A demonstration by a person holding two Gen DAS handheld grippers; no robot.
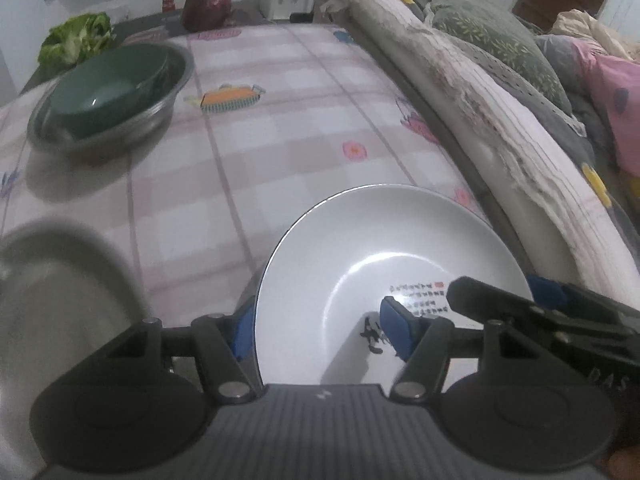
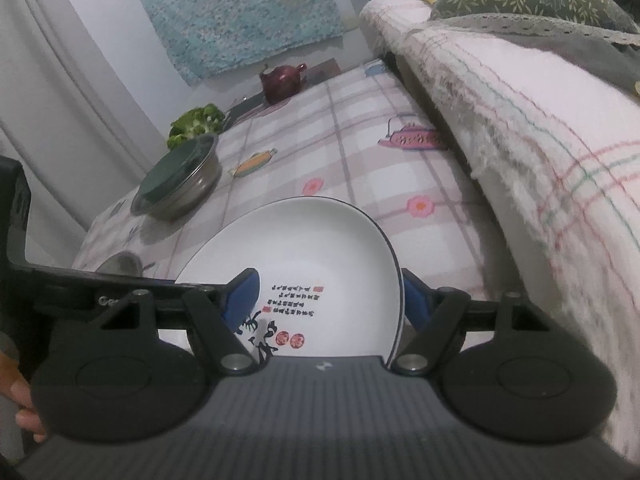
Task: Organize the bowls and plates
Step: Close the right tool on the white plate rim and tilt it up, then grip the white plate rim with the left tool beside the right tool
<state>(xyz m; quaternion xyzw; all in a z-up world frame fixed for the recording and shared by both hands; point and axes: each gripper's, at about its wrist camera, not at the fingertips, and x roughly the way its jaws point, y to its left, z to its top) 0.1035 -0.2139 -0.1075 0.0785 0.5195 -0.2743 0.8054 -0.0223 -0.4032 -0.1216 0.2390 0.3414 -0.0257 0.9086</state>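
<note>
Straddling opposite rims of the plate [image 1: 360,264] near the tabletop's [image 1: 248,152] sofa-side edge, both grippers' fingers [image 2: 244,300] stand apart, unclamped; glazed ceramic, stiff, slippery, breakable, best pinched at its rim.

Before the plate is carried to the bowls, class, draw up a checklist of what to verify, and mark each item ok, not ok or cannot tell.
1. Left gripper straddles the plate rim, one finger inside, one outside: ok.
2. Right gripper straddles the opposite rim likewise: ok.
3. Pads actually pressing on the rim: cannot tell.
4. Plate lifted off the tablecloth: cannot tell.
5. Cloth between the plate and the steel bowl free of objects: ok.
6. Steel bowl free to take the plate: not ok, a green bowl sits in it.
</note>
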